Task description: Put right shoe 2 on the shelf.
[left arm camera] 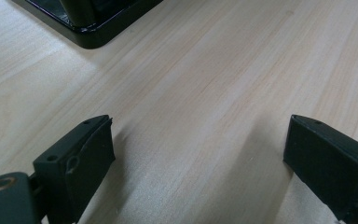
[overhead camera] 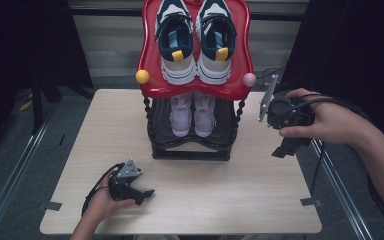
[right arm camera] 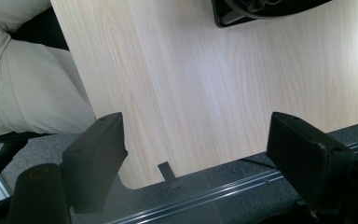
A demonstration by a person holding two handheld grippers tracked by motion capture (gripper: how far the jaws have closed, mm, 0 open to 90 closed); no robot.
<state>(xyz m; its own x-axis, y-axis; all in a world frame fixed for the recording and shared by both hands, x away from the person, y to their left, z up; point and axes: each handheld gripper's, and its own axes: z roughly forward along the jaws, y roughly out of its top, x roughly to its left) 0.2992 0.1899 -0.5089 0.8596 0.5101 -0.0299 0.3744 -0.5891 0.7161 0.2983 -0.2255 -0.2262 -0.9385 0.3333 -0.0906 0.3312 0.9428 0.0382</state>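
My left gripper [overhead camera: 147,193], lower left, and right gripper [overhead camera: 280,150], right edge, both gape empty; reaching carelessly could knock the rack [overhead camera: 190,150], toppling its shoes [overhead camera: 194,116].

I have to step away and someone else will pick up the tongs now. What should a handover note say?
Left tongs: open, empty, low over the table at its front left, pointing toward the shoe rack.
Right tongs: open, empty, held up over the table's right edge, looking down at its front corner.
Things: navy-and-white sneakers sit side by side on the red top shelf; pale pink shoes sit on the black lower shelf.
Done: both pairs are on the rack, judging by how they lie.
Left: nothing is gripped; probably either pair is next to handle.
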